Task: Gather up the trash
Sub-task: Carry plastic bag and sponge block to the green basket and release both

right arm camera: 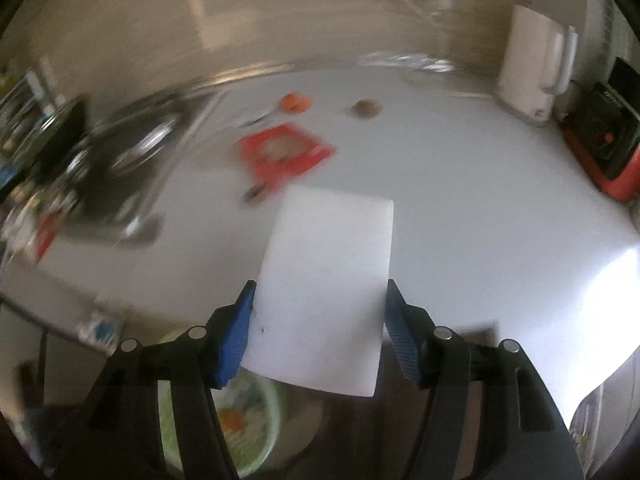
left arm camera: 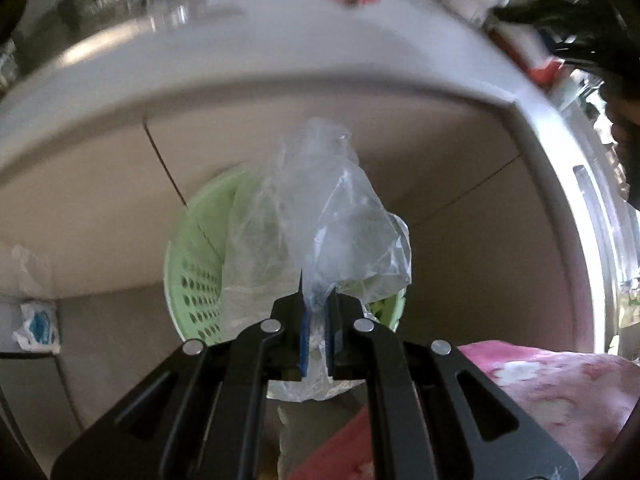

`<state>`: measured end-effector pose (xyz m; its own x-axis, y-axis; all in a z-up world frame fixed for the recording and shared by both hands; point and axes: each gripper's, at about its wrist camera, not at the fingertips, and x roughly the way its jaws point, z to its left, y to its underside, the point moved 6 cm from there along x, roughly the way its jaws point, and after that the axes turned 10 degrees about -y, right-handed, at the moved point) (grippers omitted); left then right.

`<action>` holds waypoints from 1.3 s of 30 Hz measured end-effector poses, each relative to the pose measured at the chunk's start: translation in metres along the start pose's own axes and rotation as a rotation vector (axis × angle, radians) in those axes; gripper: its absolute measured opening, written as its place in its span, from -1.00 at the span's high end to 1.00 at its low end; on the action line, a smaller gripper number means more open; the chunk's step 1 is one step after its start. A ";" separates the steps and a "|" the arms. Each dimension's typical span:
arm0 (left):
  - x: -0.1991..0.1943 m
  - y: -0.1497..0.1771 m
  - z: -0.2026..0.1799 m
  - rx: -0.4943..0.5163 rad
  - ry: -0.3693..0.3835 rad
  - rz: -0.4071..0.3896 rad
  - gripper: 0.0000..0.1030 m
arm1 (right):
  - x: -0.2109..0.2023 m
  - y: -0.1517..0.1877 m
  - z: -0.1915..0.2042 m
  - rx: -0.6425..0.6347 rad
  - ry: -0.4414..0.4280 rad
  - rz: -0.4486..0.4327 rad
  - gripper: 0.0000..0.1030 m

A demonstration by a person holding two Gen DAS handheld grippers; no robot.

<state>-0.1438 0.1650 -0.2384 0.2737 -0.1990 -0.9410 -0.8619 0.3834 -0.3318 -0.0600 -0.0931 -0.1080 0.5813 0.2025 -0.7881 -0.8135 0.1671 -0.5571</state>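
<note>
- left gripper point(left arm camera: 316, 312): jaws clamped on clear plastic bag point(left arm camera: 336, 216), above green basket point(left arm camera: 192, 280)
- right gripper point(right arm camera: 318, 320): half-open, pads gripping white foam block point(right arm camera: 324, 284), over white counter point(right arm camera: 460, 200)

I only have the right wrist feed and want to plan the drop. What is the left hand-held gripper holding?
Observer: The left hand-held gripper is shut on a crumpled clear plastic bag.
Operator: Where is it relative to the bin?
Observer: The bag hangs in front of the green perforated basket, which sits on the floor below the white counter edge.
Operator: My view only shows part of the basket. Anything beside it?
Observer: A pink flowered cloth lies to its right in the left wrist view.
</note>
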 end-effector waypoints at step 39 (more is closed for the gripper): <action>-0.052 0.024 0.093 -0.256 -0.292 -0.127 -0.85 | 0.164 0.185 0.163 -0.312 -0.245 0.489 -0.95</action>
<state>-0.1388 0.2682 -0.2037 0.4626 0.0481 -0.8852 -0.8818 0.1281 -0.4539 -0.1122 0.1287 -0.2976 0.0979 0.4057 -0.9088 -0.9321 -0.2825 -0.2265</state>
